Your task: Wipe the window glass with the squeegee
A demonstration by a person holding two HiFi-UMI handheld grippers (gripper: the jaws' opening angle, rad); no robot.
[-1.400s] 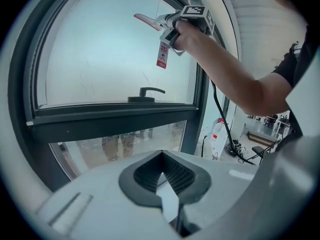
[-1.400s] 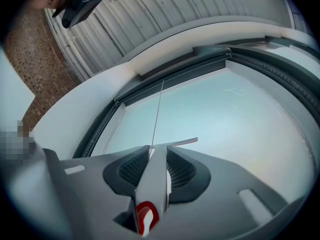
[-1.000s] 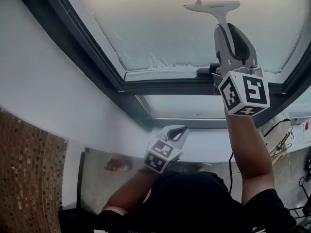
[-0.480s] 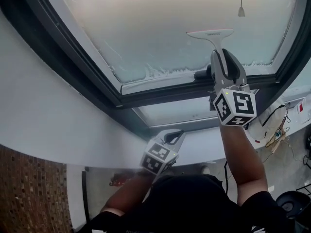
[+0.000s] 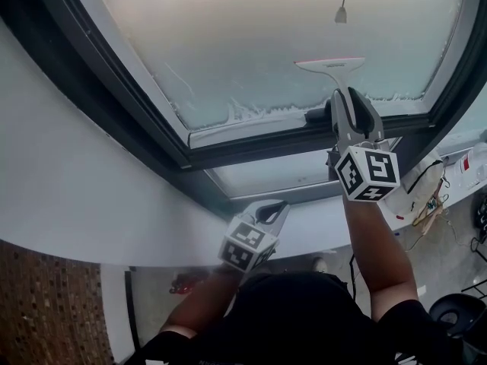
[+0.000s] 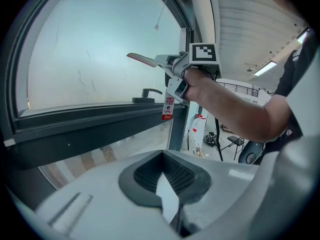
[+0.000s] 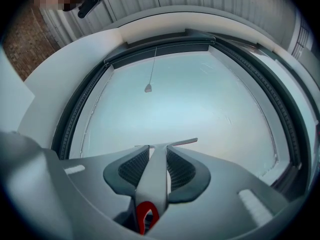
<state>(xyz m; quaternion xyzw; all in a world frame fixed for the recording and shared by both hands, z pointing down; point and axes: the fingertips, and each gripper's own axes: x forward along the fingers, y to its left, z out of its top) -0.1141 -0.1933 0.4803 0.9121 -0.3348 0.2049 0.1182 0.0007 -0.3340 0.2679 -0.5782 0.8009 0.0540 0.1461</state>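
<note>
The white squeegee (image 5: 330, 65) lies with its blade against the lower part of the frosted window glass (image 5: 251, 29), just above the bottom frame. My right gripper (image 5: 349, 96) is shut on its handle; in the right gripper view the handle (image 7: 155, 176) runs between the pads to the blade (image 7: 172, 144). The left gripper view shows the blade (image 6: 142, 60) from the side, touching the pane. My left gripper (image 5: 277, 207) hangs low by the sill, away from the glass, jaws shut (image 6: 167, 169) with only a thin white sliver between the pads.
A dark window handle (image 5: 315, 115) sits on the lower frame right below the squeegee. A pull cord (image 5: 342, 10) dangles in front of the glass above it. The dark frame (image 5: 152, 120) and white curved wall (image 5: 68, 173) lie left. Cables and a chair are on the floor right.
The right gripper has drawn the squeegee down the glass toward the lower frame. The left gripper has stayed by the sill.
</note>
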